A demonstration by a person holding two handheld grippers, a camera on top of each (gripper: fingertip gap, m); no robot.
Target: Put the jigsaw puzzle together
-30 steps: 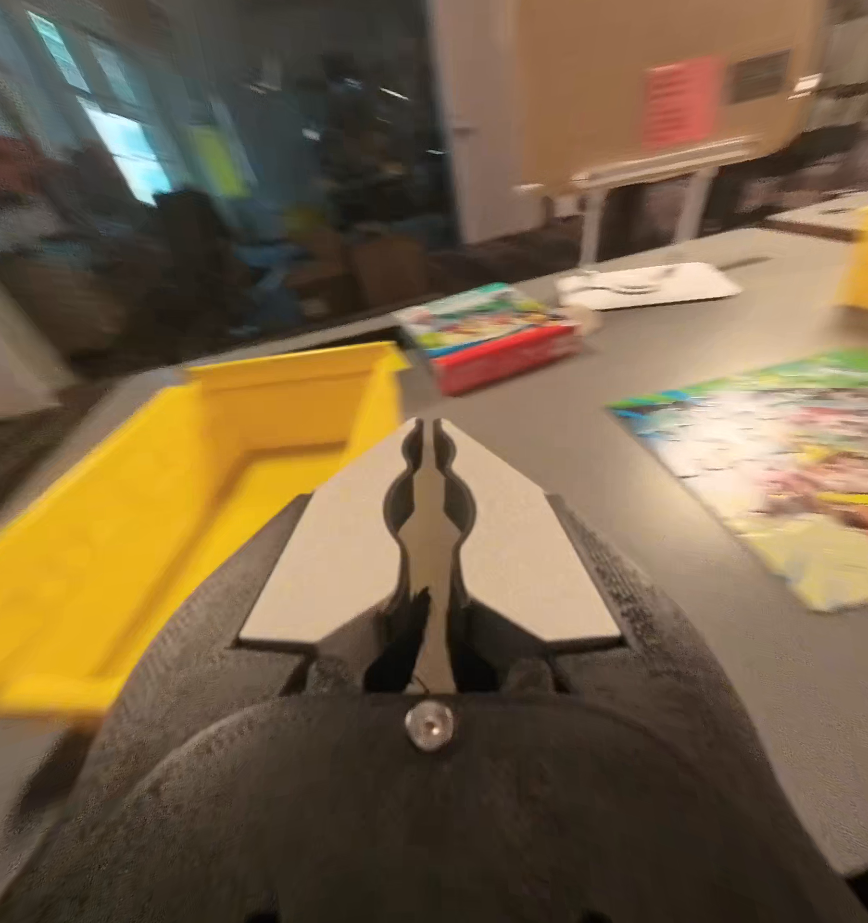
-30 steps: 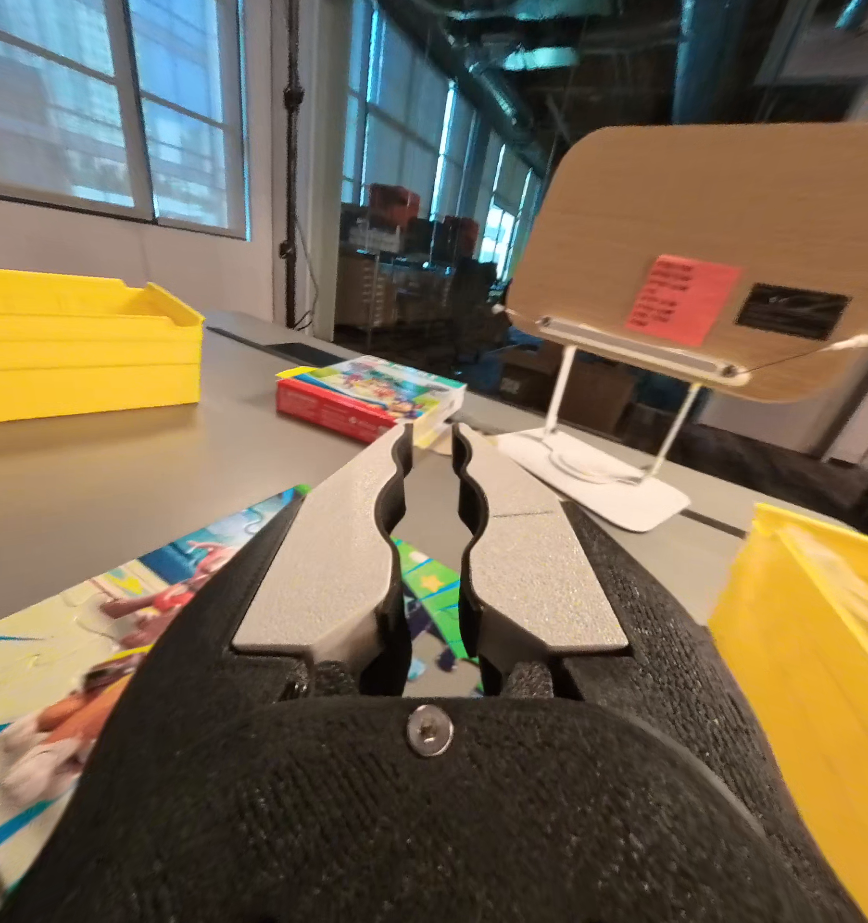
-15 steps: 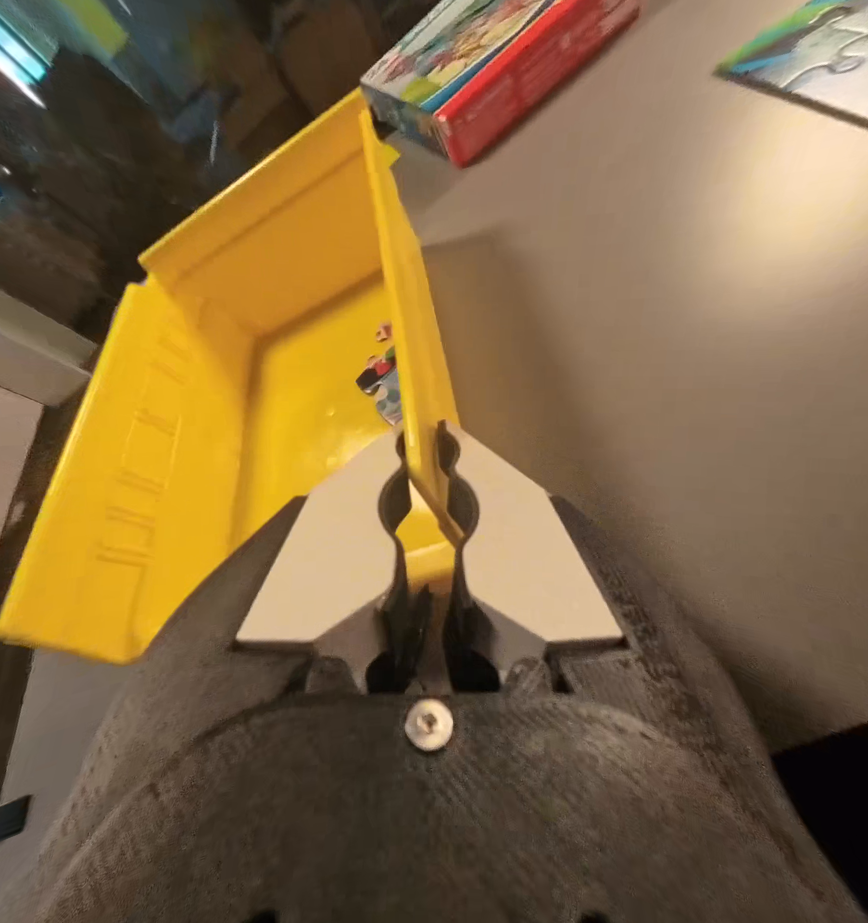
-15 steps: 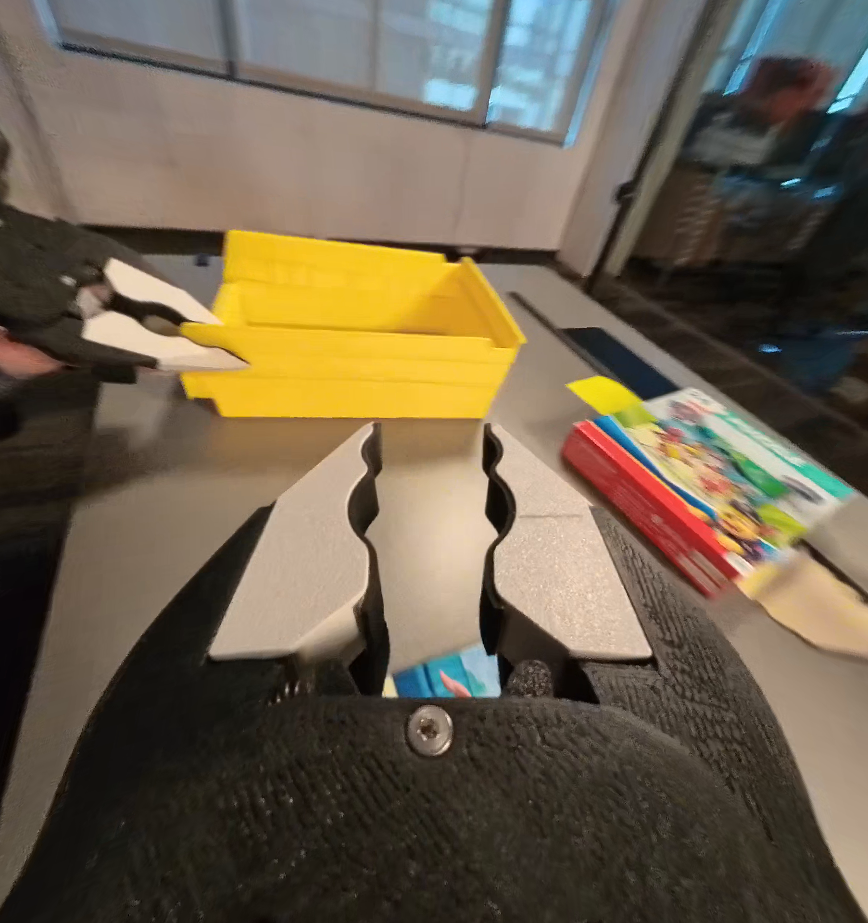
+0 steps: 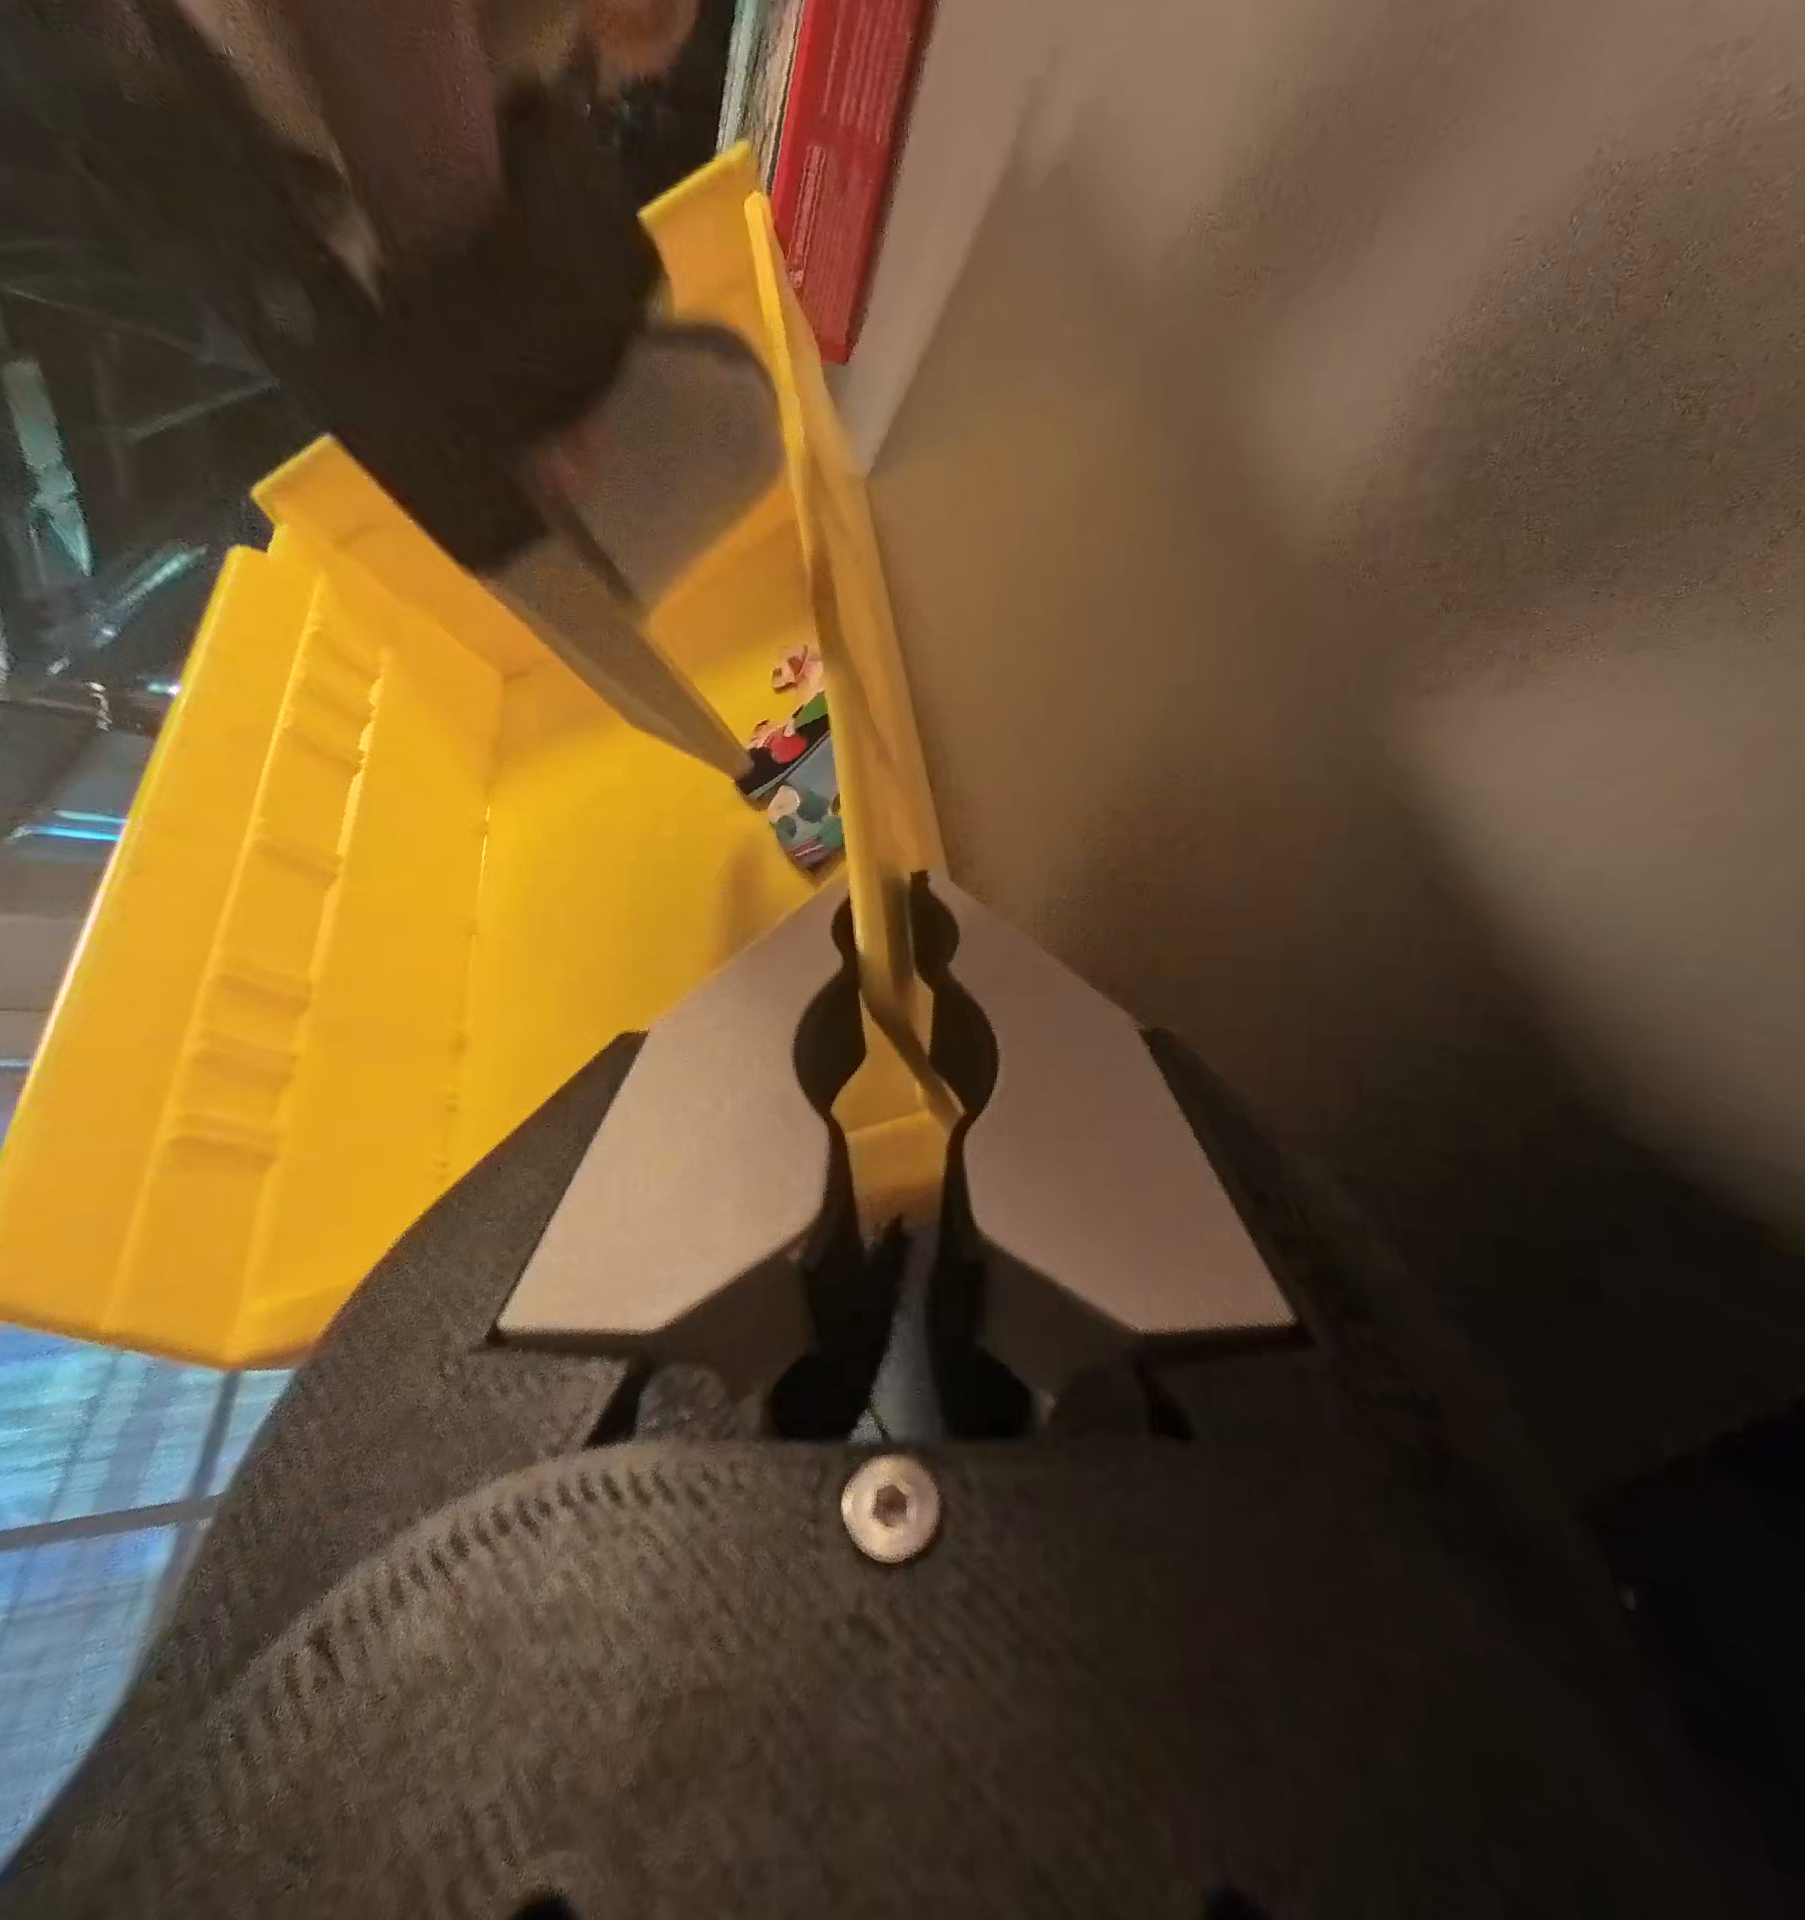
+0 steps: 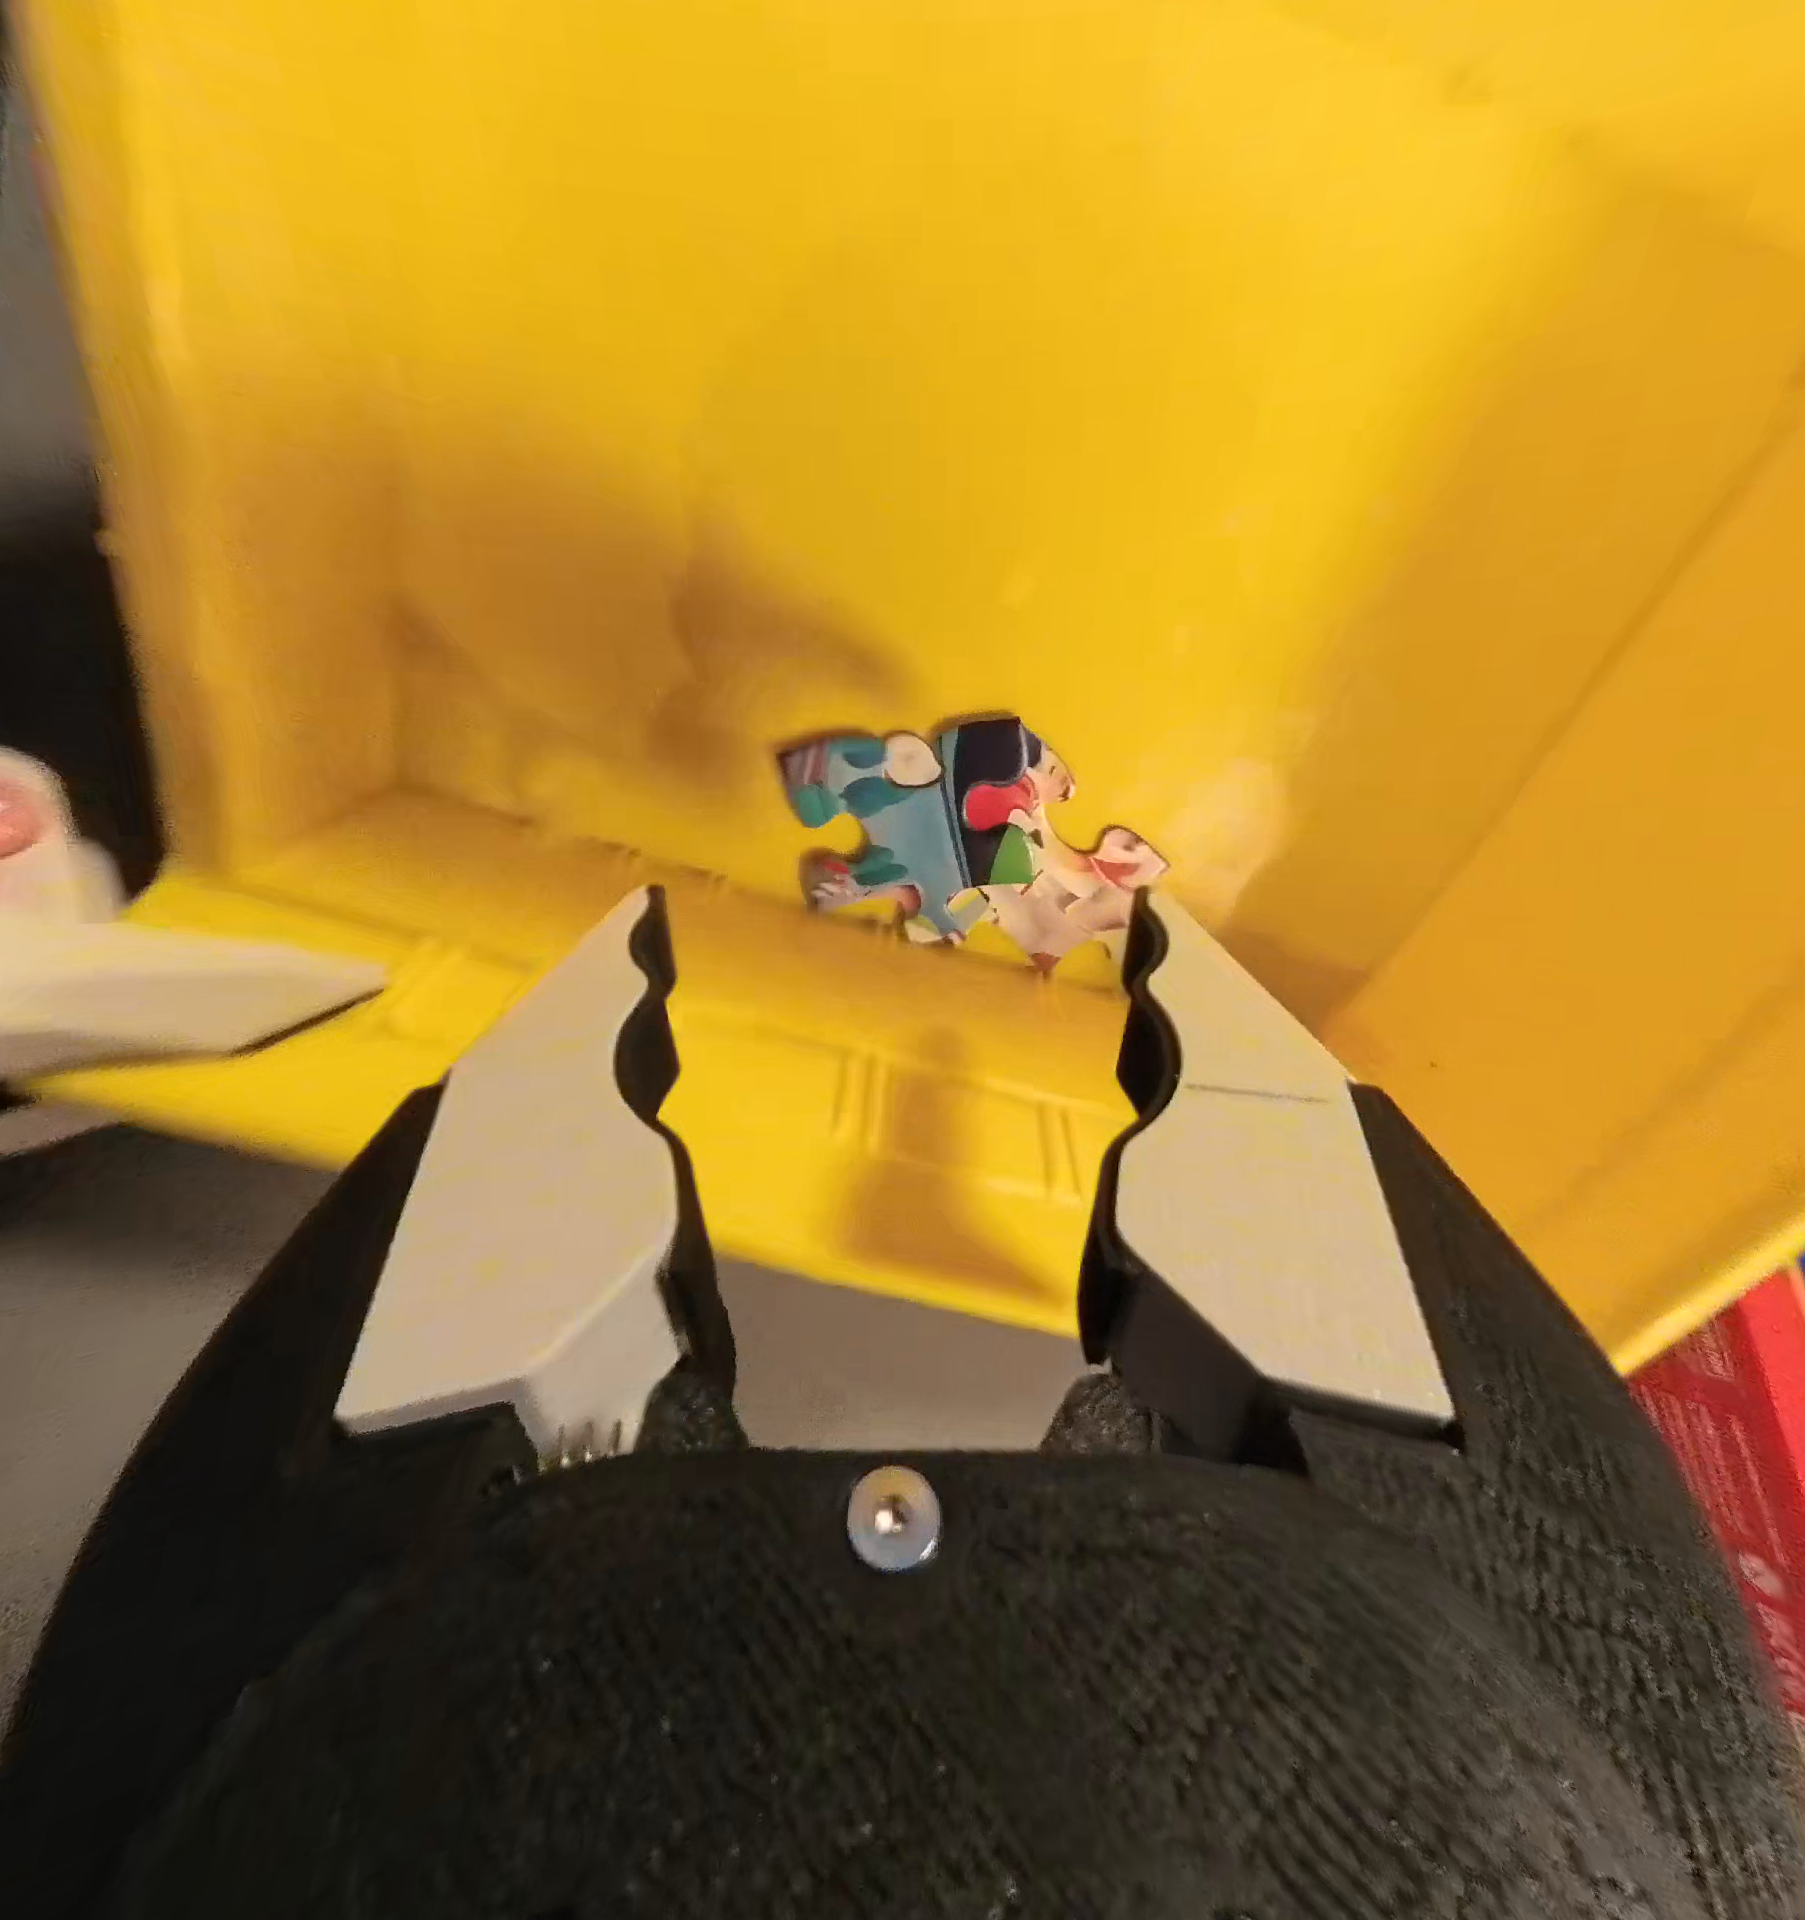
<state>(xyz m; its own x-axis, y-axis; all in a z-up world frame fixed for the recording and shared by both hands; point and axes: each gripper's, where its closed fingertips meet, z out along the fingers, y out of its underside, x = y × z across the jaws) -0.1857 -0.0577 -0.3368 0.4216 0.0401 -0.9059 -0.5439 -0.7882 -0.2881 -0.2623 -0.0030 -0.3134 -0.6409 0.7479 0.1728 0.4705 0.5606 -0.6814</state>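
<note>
the left gripper (image 5: pixel 882 894) is clamped on the side wall of a yellow bin (image 5: pixel 285 987), its two pale fingers (image 5: pixel 711 1122) pinching the thin yellow rim between them, and the bin is tipped up off the grey table (image 5: pixel 1397 623) so its open top faces the other tool. in the right wrist view the same left gripper (image 6: pixel 358 982) shows at the left edge, biting the bin's (image 6: pixel 877 312) near corner.

the right gripper (image 6: pixel 893 904) reaches into the mouth of the bin with its jaws spread wide and nothing between them. its fingertips (image 6: pixel 1173 935) hang over the near rim, and the right tip is just beside a small cluster of jigsaw pieces (image 6: pixel 965 826), blue, red, green and white, lying inside the bin against its lower corner by the wall the left gripper grips. whether the tip touches them i cannot tell. from the left wrist view the right gripper (image 5: pixel 742 764) comes down as a dark, blurred shape, one grey finger tip at the same jigsaw pieces (image 5: pixel 799 769).

a red-sided box (image 5: pixel 846 156) with a colourful lid lies on the table just beyond the bin's far end; its red side (image 6: pixel 1771 1558) shows at the right edge under the bin wall.
</note>
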